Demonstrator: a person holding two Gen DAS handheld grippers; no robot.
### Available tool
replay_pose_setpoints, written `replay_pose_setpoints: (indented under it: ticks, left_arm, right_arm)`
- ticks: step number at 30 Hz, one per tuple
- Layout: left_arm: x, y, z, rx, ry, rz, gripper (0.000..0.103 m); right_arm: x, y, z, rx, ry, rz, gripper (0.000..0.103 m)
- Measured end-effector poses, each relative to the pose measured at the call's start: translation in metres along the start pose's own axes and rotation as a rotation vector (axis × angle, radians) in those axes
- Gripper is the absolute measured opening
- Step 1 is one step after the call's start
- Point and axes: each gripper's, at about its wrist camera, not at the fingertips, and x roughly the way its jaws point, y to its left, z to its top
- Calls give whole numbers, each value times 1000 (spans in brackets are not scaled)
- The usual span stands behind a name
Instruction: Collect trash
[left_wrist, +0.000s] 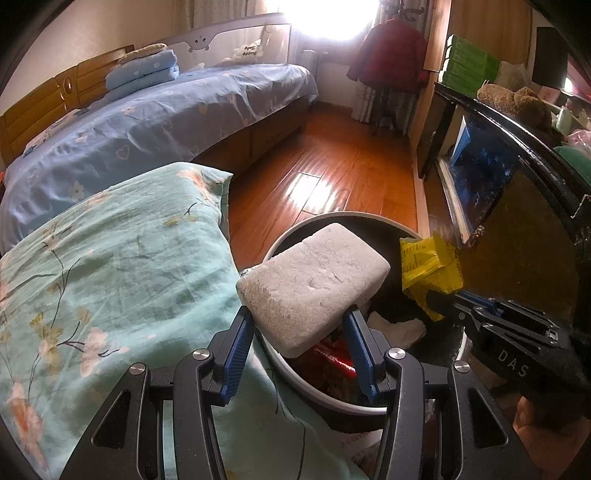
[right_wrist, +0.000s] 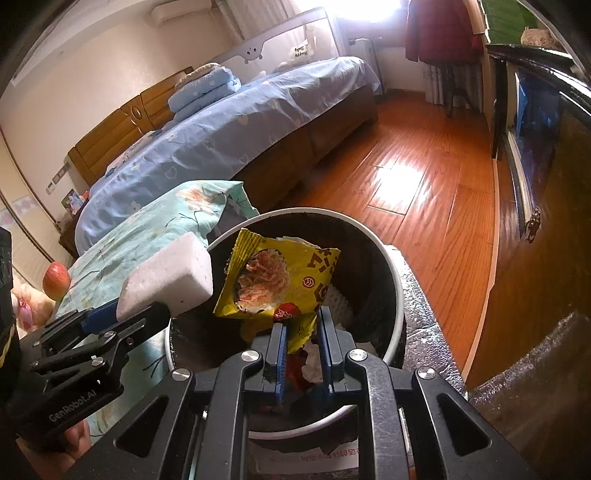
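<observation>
We held two pieces of trash over the bin.

The white foam block (left_wrist: 314, 284) sat clamped between the blue pads of our left gripper (left_wrist: 301, 325), above the near-left rim of the round trash bin (left_wrist: 291, 373); the yellow snack wrapper (right_wrist: 280, 277) was pinched in our right gripper (right_wrist: 301, 325), above the bin's opening; crumpled paper and red packaging lay inside; a floral pillow (left_wrist: 110, 258) lay beside the bin; a blue bed (left_wrist: 147, 118) stood behind.
</observation>
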Motion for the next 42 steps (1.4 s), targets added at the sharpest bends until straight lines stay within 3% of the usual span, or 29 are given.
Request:
replay_pose_setpoints:
  ticks: [27, 30, 31, 33, 39, 42]
  left_arm:
    - [7, 3, 5, -5, 21, -25, 53]
    - [3, 6, 5, -8, 19, -26, 58]
    - [2, 7, 5, -12, 19, -26, 64]
    - [-3, 11, 3, -18, 11, -24, 66]
    - [-31, 33, -17, -72, -17, -26, 66]
    - [-51, 44, -33, -102, -39, -21, 66]
  right_arm:
    - [9, 0, 6, -7, 36, -16, 19]
    - [8, -3, 6, 6, 36, -18, 29]
    - [7, -3, 7, 10, 34, -19, 34]
    - [5, -3, 6, 16, 29, -17, 45]
    - [-12, 3, 1, 30, -1, 3, 50]
    - [-25, 16, -9, 25, -25, 24, 62]
